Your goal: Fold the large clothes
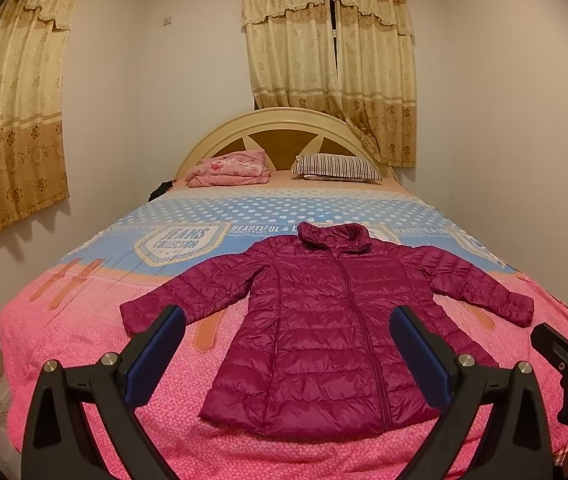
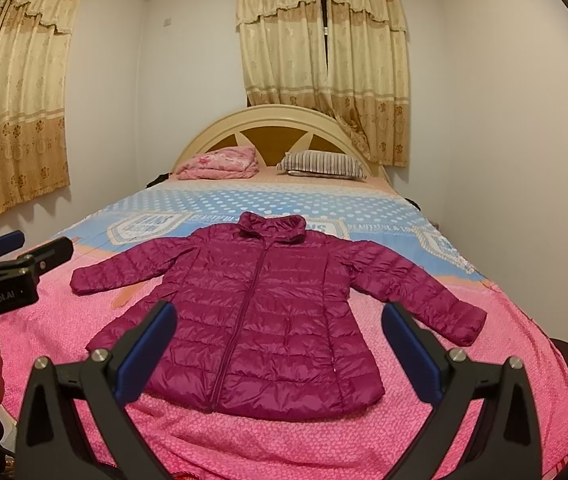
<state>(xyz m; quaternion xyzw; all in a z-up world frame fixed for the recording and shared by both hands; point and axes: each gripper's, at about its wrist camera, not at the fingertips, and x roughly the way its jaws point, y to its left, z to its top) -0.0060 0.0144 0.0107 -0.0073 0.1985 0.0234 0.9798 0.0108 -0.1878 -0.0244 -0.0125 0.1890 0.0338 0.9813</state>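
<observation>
Fingers of the left gripper [image 1: 286, 344] and right gripper [image 2: 280, 338] are spread wide apart and hold nothing, above the near end of the bed [image 1: 84, 320]. On it the purple jacket [image 1: 324, 320] lies flat, sleeves out; each gripper's fingers hide part of it.

Both wrist views: bed [image 1: 84, 344] foot, facing headboard [image 1: 284, 120]; shared jacket [image 2: 260, 312].

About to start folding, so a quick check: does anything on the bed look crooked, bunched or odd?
Nothing stands out. The magenta puffer jacket lies flat, zipped, sleeves spread, on the bedspread.
</observation>
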